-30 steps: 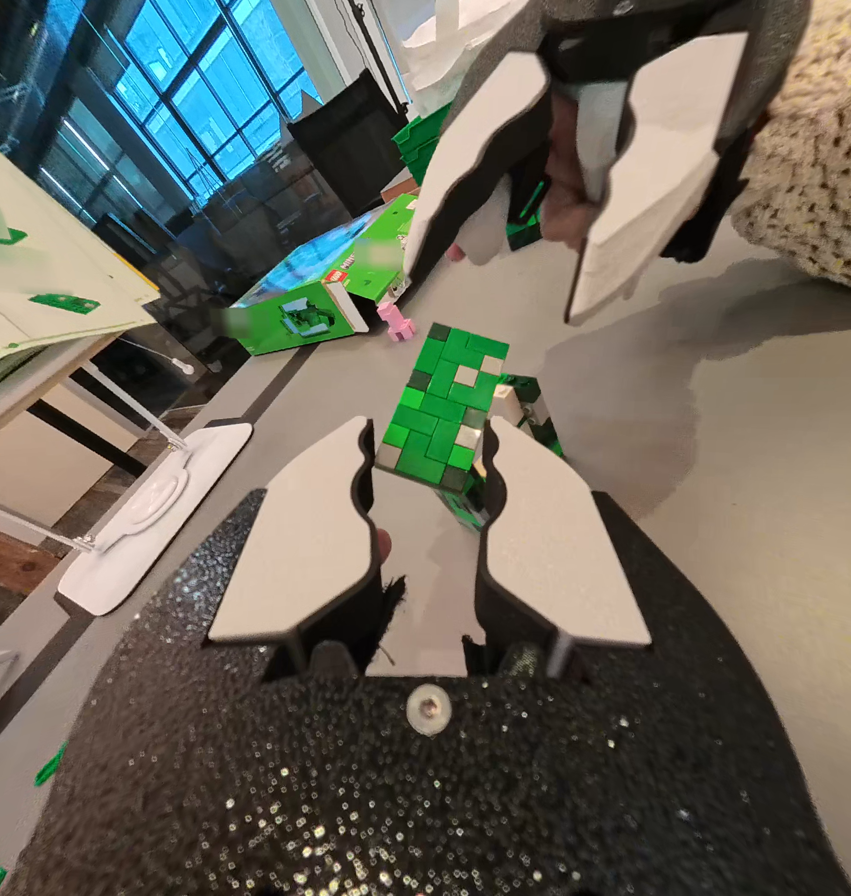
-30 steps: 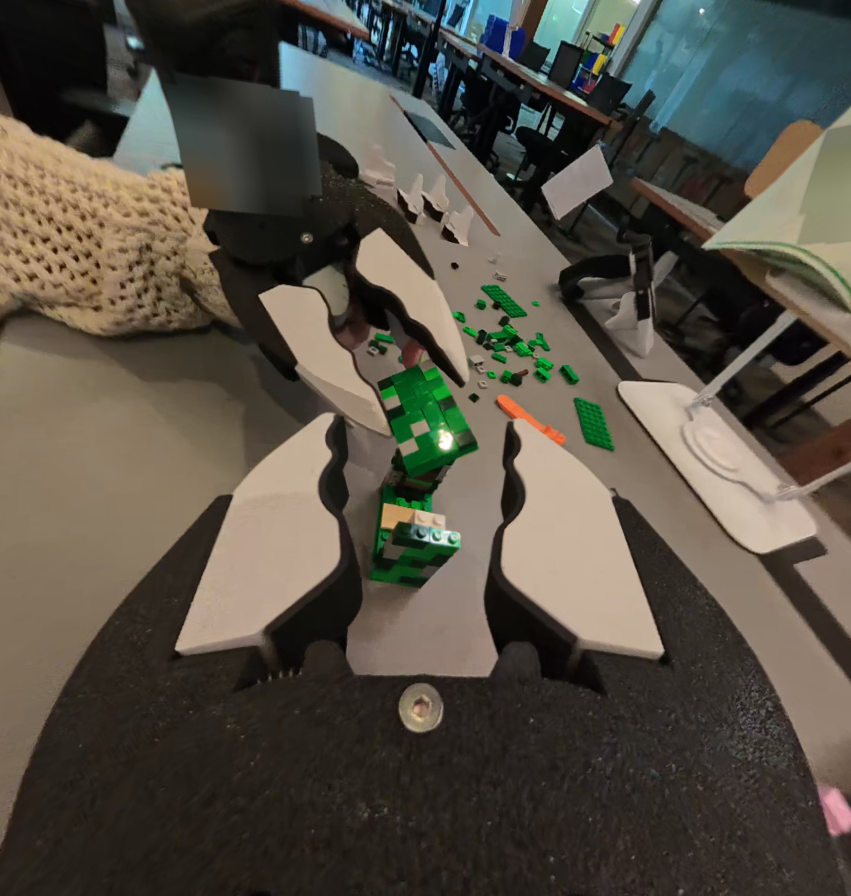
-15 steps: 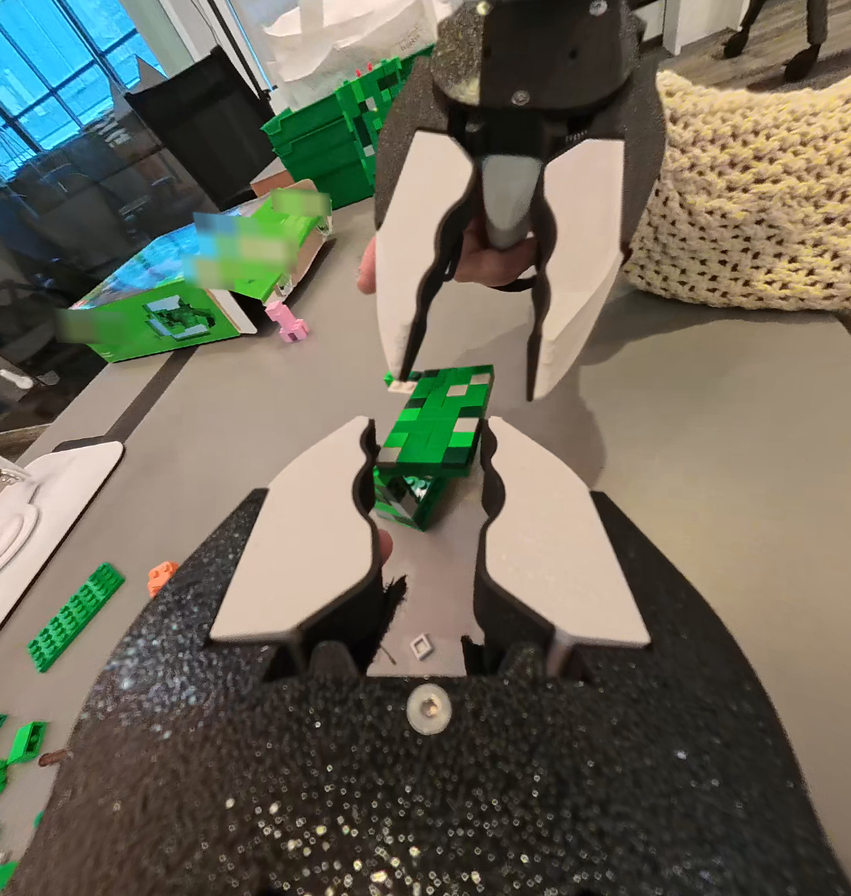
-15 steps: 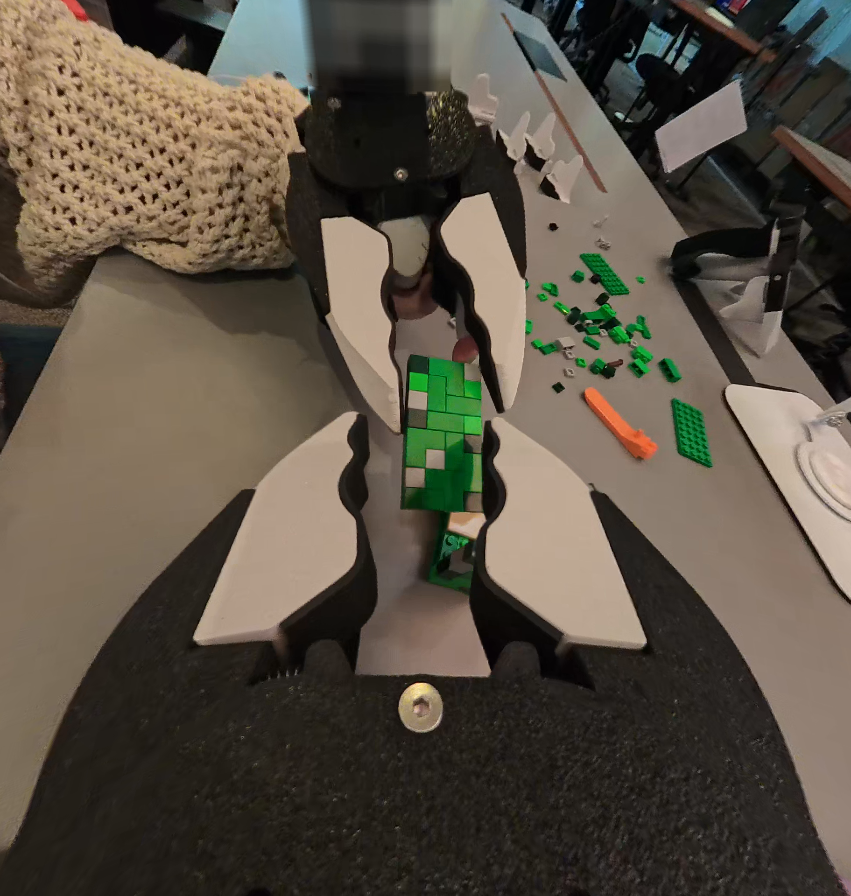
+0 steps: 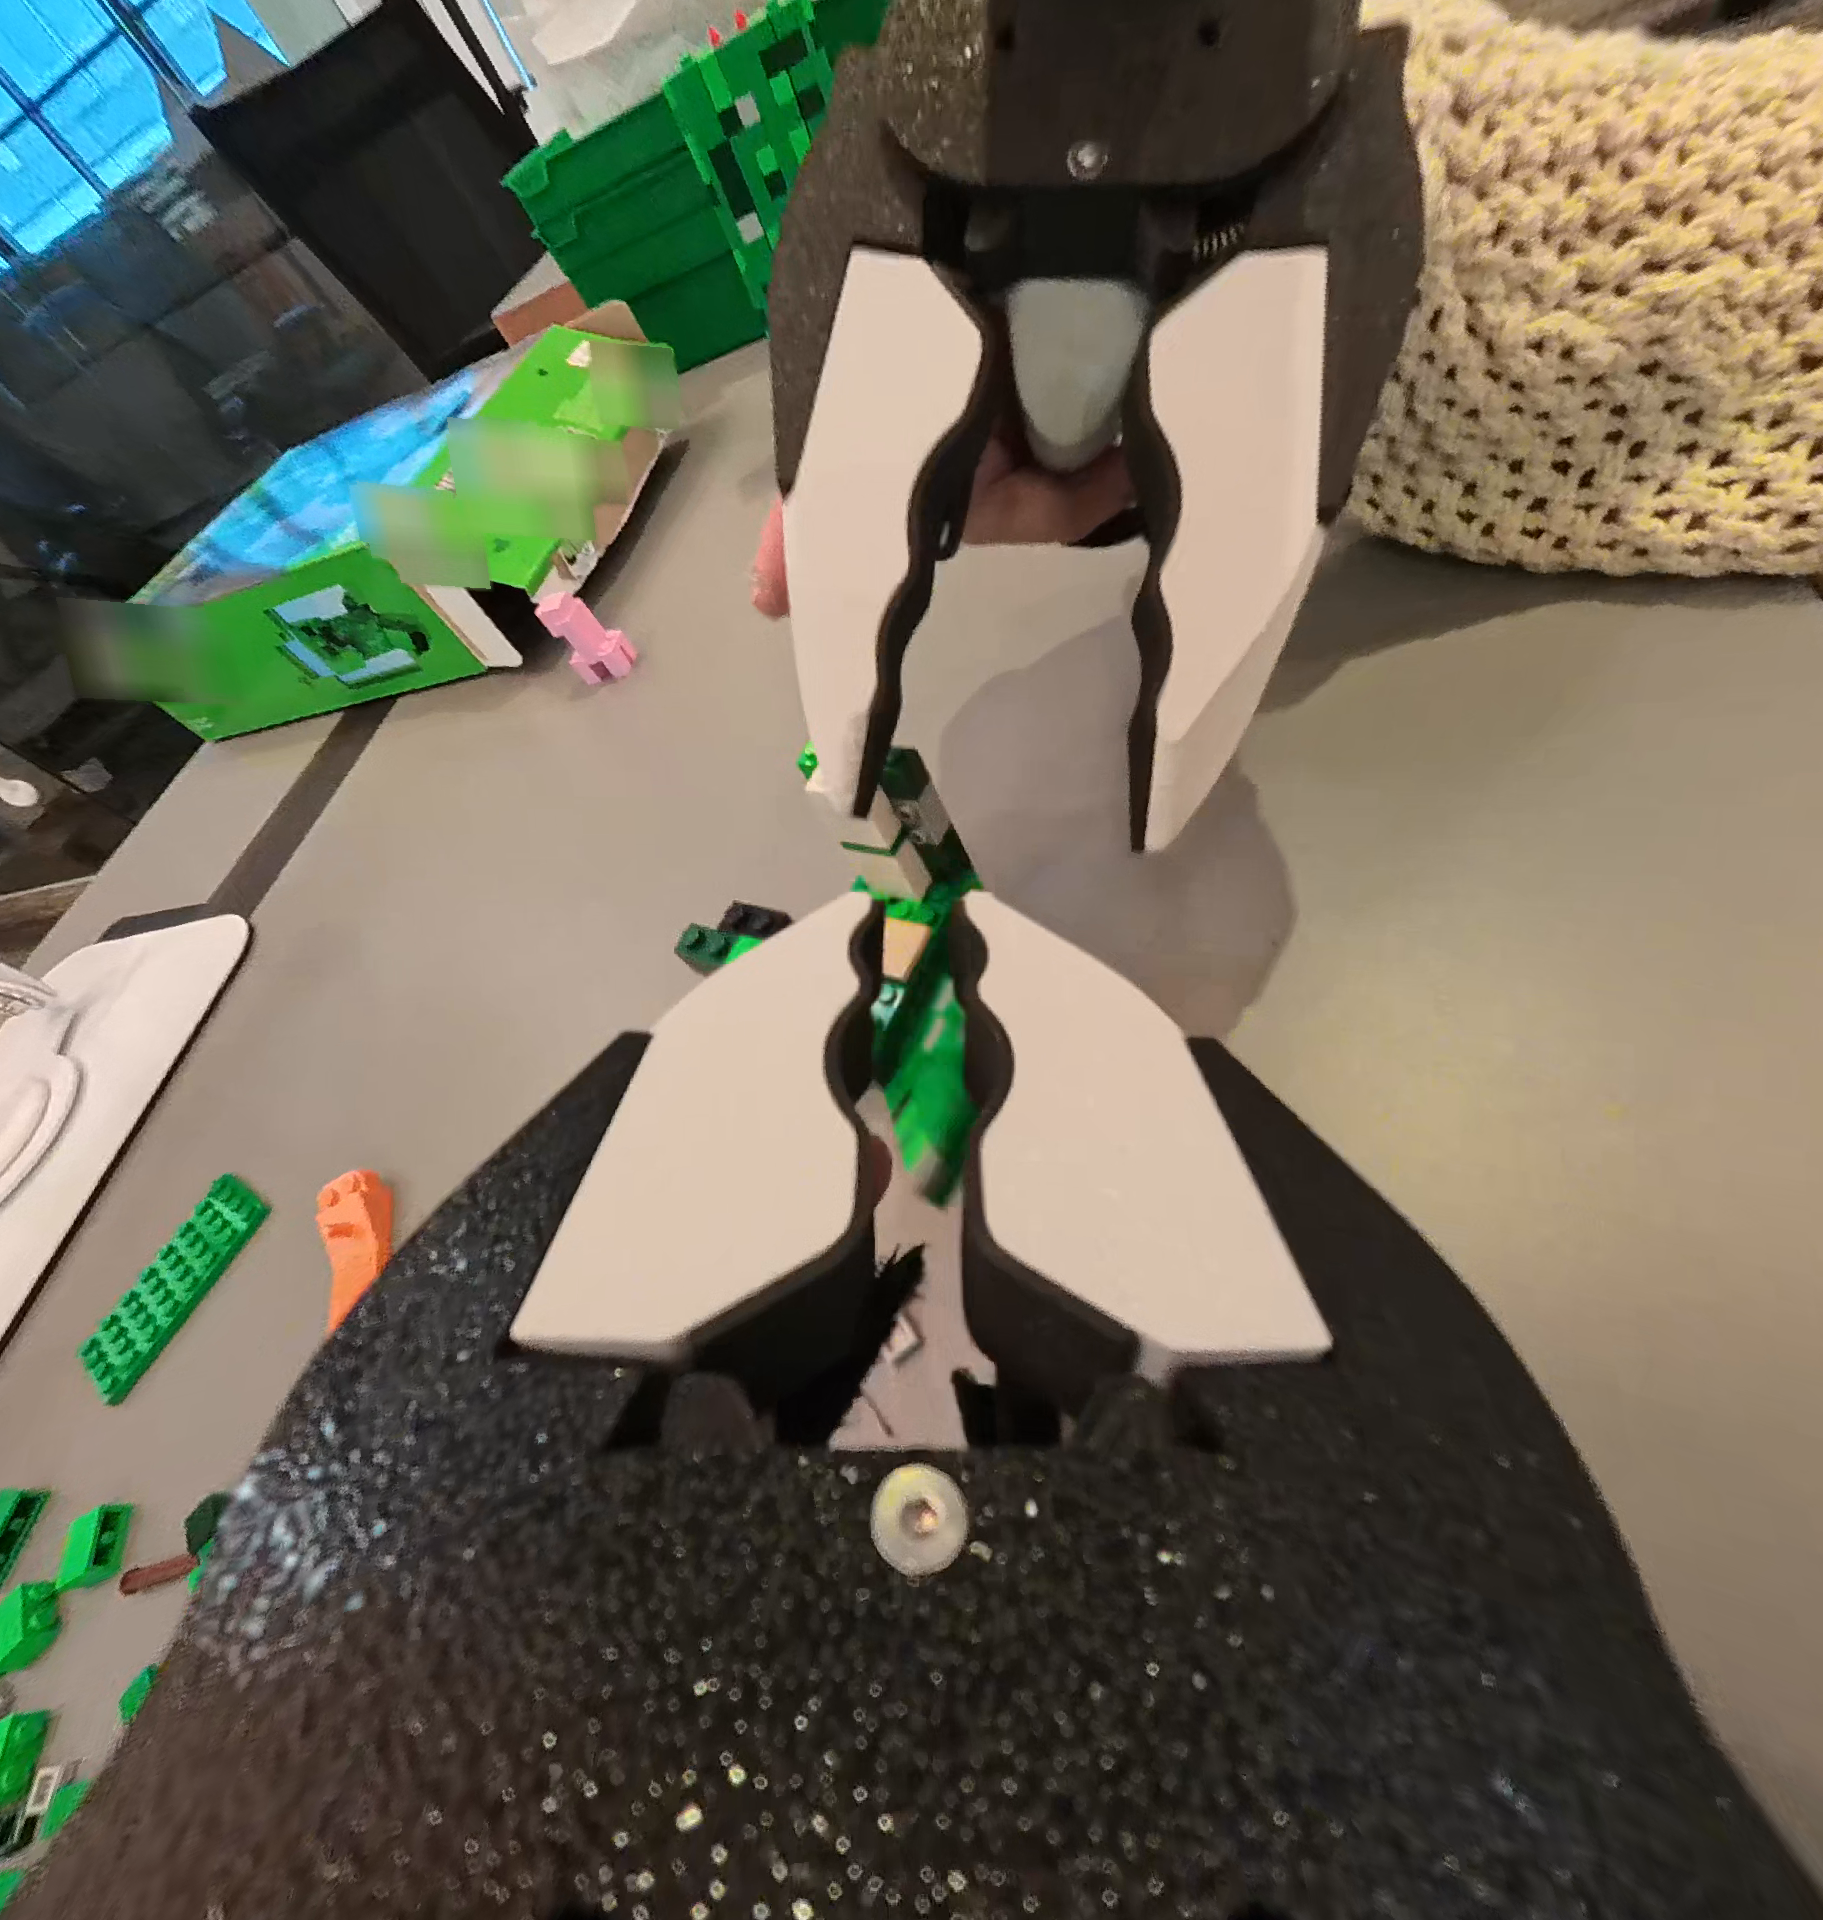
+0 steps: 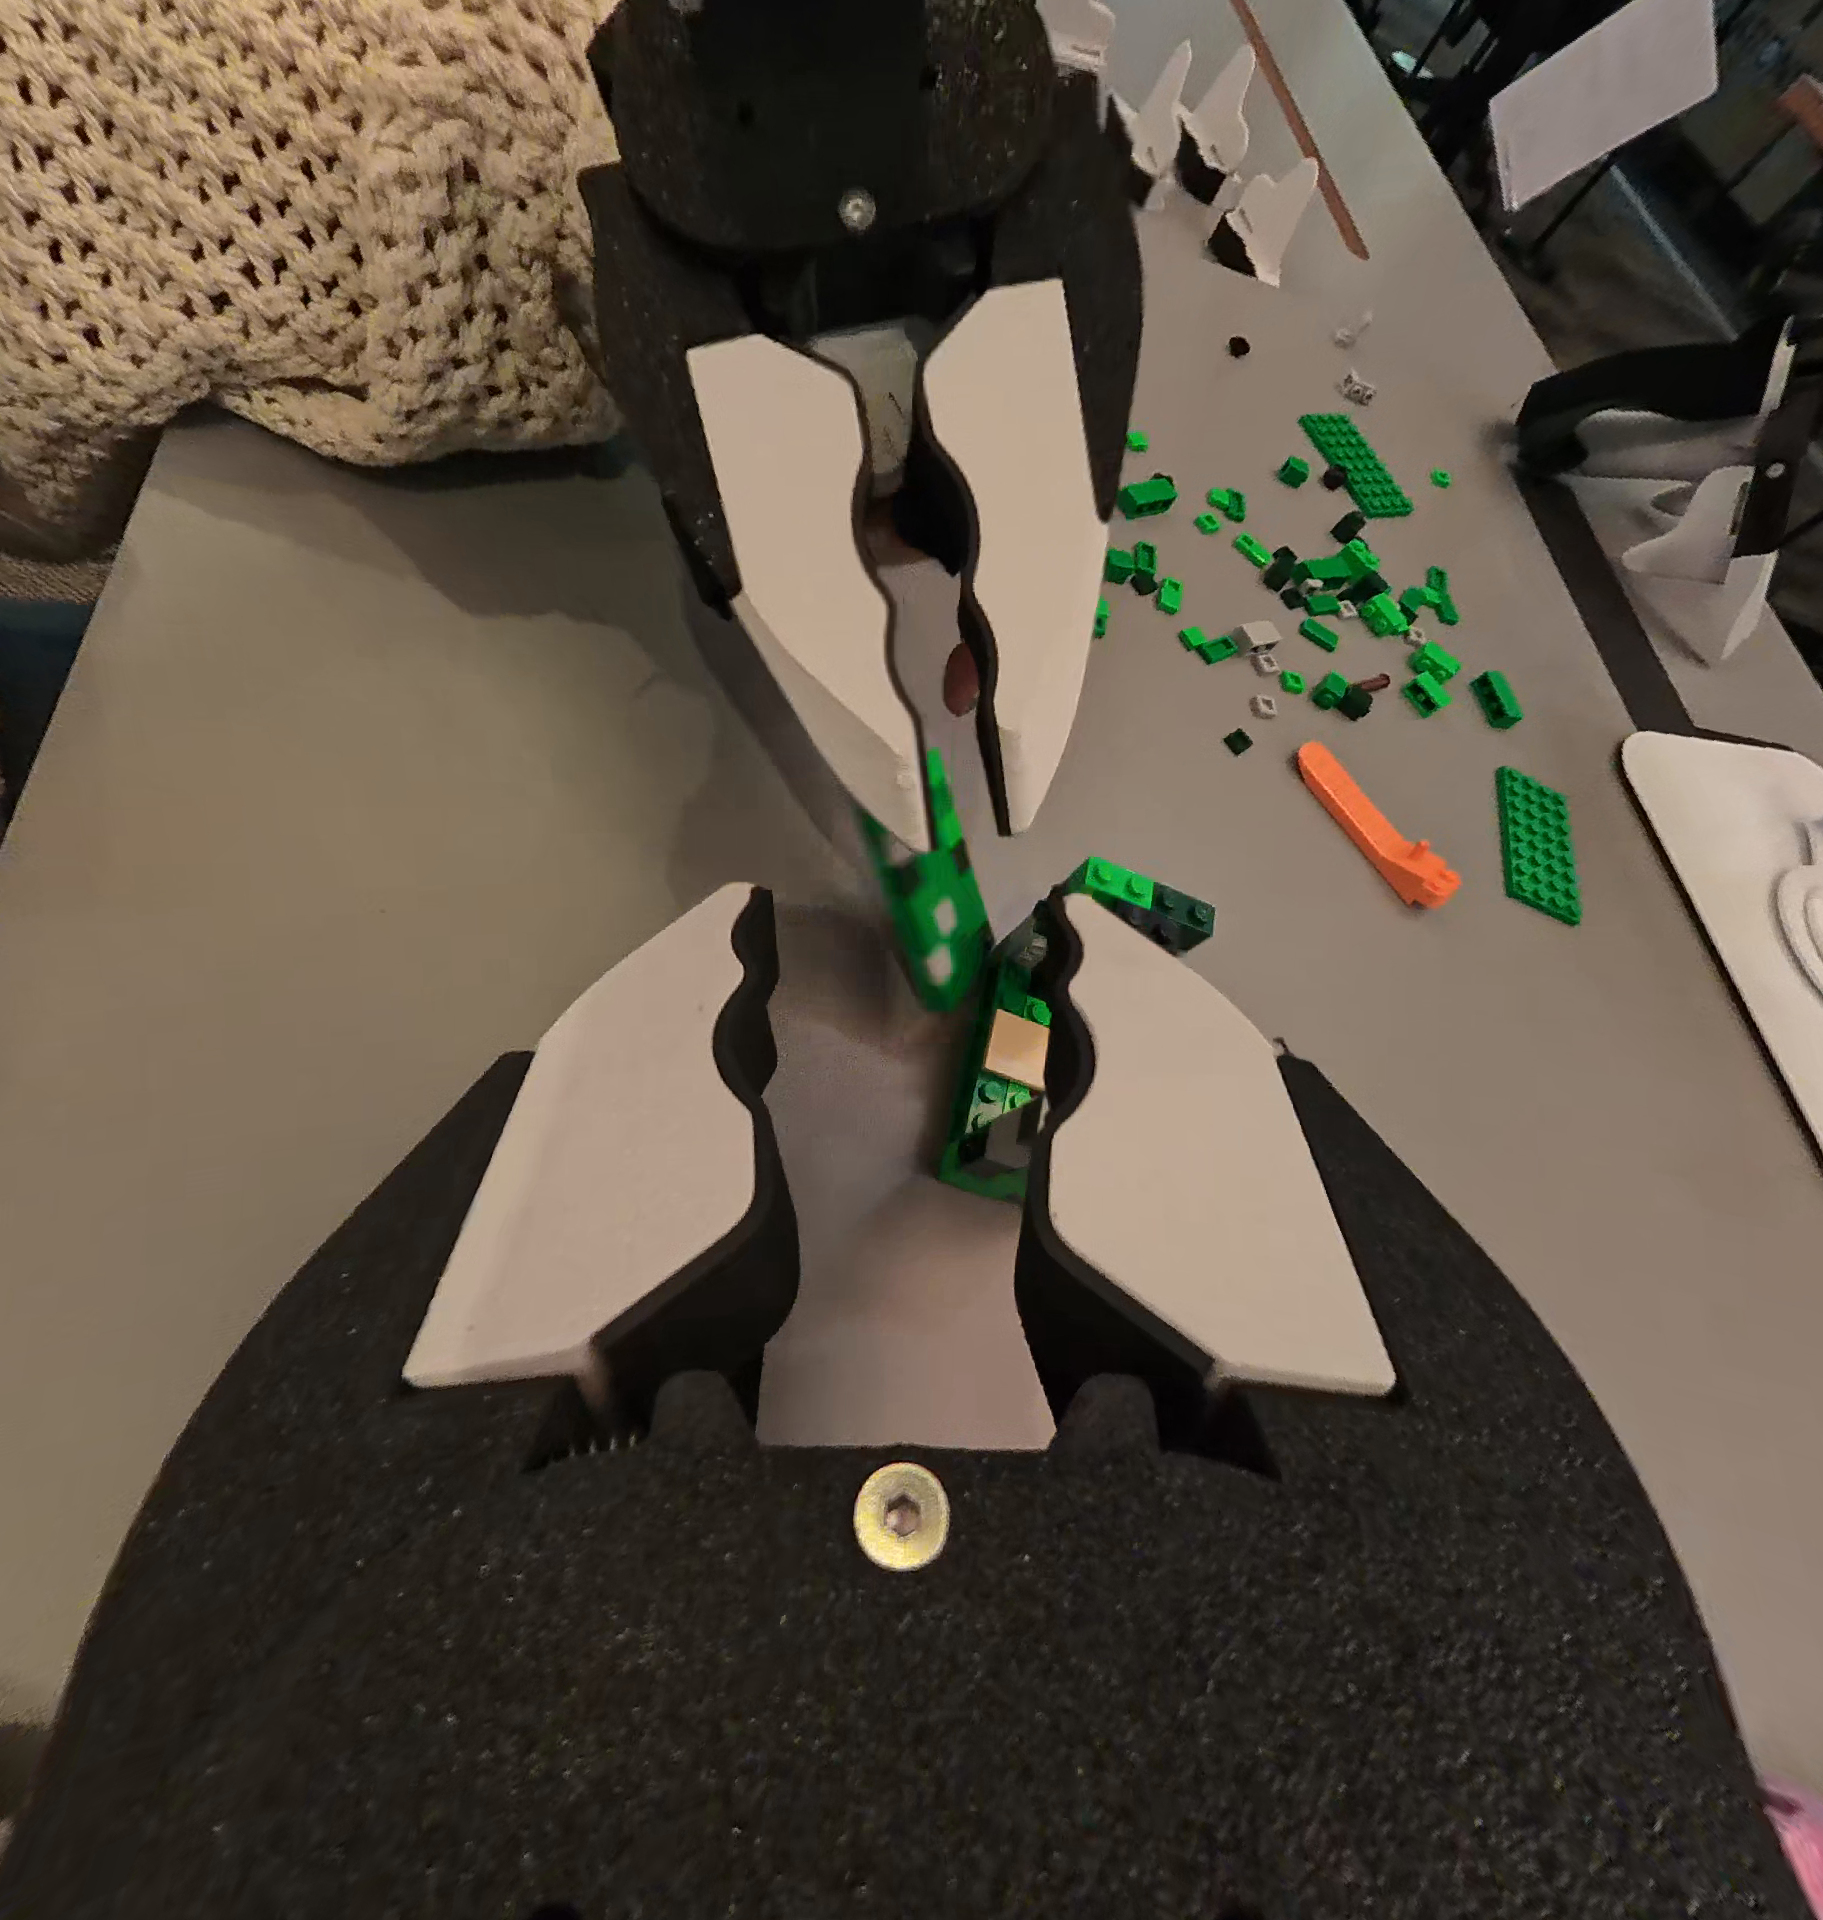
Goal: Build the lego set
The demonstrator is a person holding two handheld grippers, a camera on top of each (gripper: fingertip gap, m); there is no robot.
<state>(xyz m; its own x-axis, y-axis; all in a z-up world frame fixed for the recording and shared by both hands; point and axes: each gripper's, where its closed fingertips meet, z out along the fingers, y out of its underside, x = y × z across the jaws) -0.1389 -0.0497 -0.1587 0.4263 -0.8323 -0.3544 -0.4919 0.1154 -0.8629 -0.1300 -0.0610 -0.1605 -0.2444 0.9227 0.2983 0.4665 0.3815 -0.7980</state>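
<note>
A flat green mosaic panel (image 6: 933, 914) stands edge-on, tilted, above the grey table (image 6: 367, 831). My left gripper (image 5: 912, 914) is shut on it; the panel shows between its fingers in the left wrist view (image 5: 933, 1081). The left gripper comes in from the far side in the right wrist view (image 6: 964, 826). The green brick body (image 6: 1000, 1081), with a tan tile, sits below the panel and leans on the inner side of my right gripper's right finger. My right gripper (image 6: 902, 909) is open around it and also shows in the left wrist view (image 5: 990, 826).
Several loose green bricks (image 6: 1333, 592), an orange brick separator (image 6: 1374, 831) and a green plate (image 6: 1535, 842) lie to the right. A white stand base (image 6: 1738, 935) sits at the table's right edge. A green box (image 5: 346, 623) and a pink figure (image 5: 585, 644) lie farther off. A knit sleeve (image 6: 211, 208) rests at the table's end. The tips of both grippers are at nearly the same place.
My left gripper has closed on the green panel, which has turned from flat-facing to edge-on. Both grippers have drawn closer together over the model. My right gripper stays open.
</note>
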